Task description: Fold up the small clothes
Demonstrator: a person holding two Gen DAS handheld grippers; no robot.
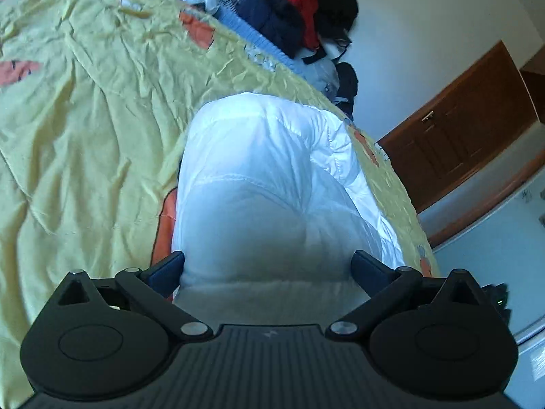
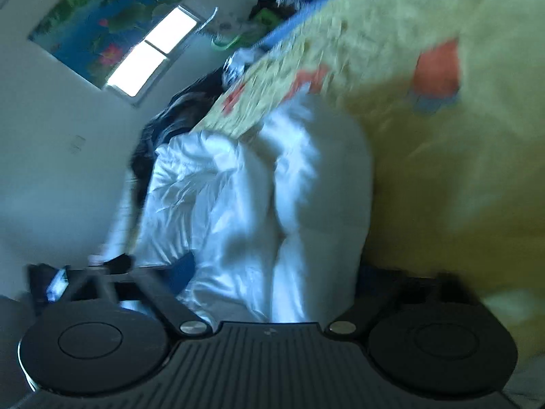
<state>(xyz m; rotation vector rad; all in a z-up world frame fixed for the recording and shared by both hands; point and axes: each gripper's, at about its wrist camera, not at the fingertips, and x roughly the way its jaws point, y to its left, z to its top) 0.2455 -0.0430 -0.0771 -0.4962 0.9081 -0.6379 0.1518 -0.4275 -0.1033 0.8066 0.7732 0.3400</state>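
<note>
A white garment [image 1: 269, 184] of thin, glossy, slightly crinkled cloth lies bunched on a bed covered by a yellow bedspread [image 1: 85, 129] that is wrinkled and printed with orange patches. In the left wrist view the garment forms a rounded, puffed mound with a stitched seam running across it, set near the bed's edge. The left gripper [image 1: 269, 266] has its jaws spread wide, one dark finger on each side of the mound, with the cloth bulging between them. The right gripper [image 2: 272, 272] also sits against the white garment [image 2: 238, 197], which shows deep shiny folds here; the view is blurred, and I cannot tell how its jaws stand. A heap of red, navy and black clothes [image 1: 289, 10] lies beyond the bed.
</note>
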